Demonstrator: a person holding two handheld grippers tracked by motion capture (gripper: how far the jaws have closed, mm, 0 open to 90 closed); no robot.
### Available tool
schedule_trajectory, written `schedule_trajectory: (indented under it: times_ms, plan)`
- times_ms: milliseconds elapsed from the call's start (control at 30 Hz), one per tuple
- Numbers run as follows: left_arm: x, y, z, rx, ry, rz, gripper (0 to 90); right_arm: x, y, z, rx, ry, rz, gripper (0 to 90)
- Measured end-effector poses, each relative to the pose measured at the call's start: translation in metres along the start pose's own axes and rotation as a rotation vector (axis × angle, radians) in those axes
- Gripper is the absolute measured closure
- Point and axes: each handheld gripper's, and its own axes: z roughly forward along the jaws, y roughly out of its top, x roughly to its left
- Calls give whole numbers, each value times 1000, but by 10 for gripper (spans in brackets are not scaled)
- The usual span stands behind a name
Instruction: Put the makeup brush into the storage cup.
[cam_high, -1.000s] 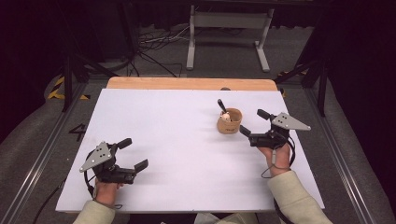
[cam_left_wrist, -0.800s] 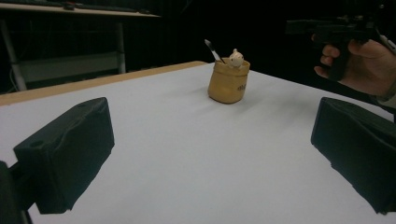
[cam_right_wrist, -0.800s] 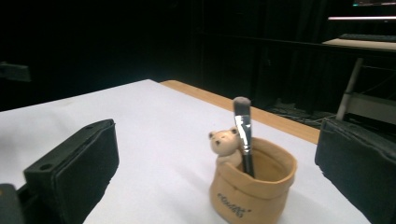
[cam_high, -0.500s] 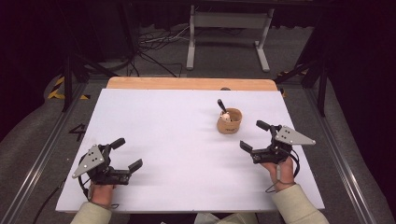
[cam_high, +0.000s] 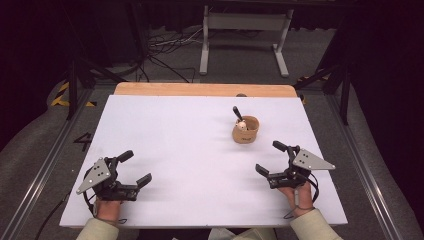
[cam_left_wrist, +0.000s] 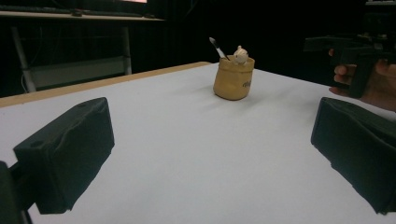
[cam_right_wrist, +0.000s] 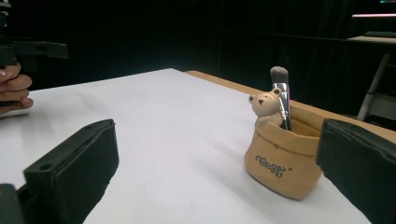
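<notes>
The left gripper (cam_high: 134, 168) was held low over the near left part of the white table (cam_high: 180, 145), its jaws spread wide with nothing between them. The right gripper (cam_high: 270, 158) was held over the near right part, its jaws likewise spread and empty, and a grey three-cornered plate was seen on top of each. Each was gripped from below by a hand (cam_high: 107, 209) (the other hand (cam_high: 298, 196) at the right), with pale sleeves seen at the bottom edge. A tan holder (cam_high: 246, 130), shaped like a small sack with lettering on its side, was stood upright on the table toward the far right, ahead of the right gripper and well apart from the left one. A little bear figure (cam_right_wrist: 266, 106) was seen at its rim, and a brush (cam_right_wrist: 281, 95) was stood in it, bristles up and tilted. A strip of bare wood (cam_high: 200, 89) was left uncovered along the far edge.
</notes>
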Motion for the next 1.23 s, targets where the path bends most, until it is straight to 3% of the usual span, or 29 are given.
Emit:
schedule_trajectory:
  times_ms: [167, 300, 500, 667, 800, 1233]
  plan:
    - [3, -3, 1, 3, -1, -38, 1, -1, -10, 0, -20, 2, 57, 0]
    - [5, -5, 0, 3, 7, -51, 1, -1, -16, 2, 1, 4, 72, 0]
    - [6, -6, 0, 10, 20, -56, 1, -3, -17, 1, -10, -1, 89, 0]
    - [6, -7, 2, 27, 18, -53, 0, -1, -16, 1, -16, 17, 93, 0]
    - [3, -7, 4, 32, 7, -23, 1, 2, -17, 4, 11, 24, 88, 0]
    - [4, -6, 3, 20, 10, -37, 1, 8, -15, 6, 13, 46, 46, 0]
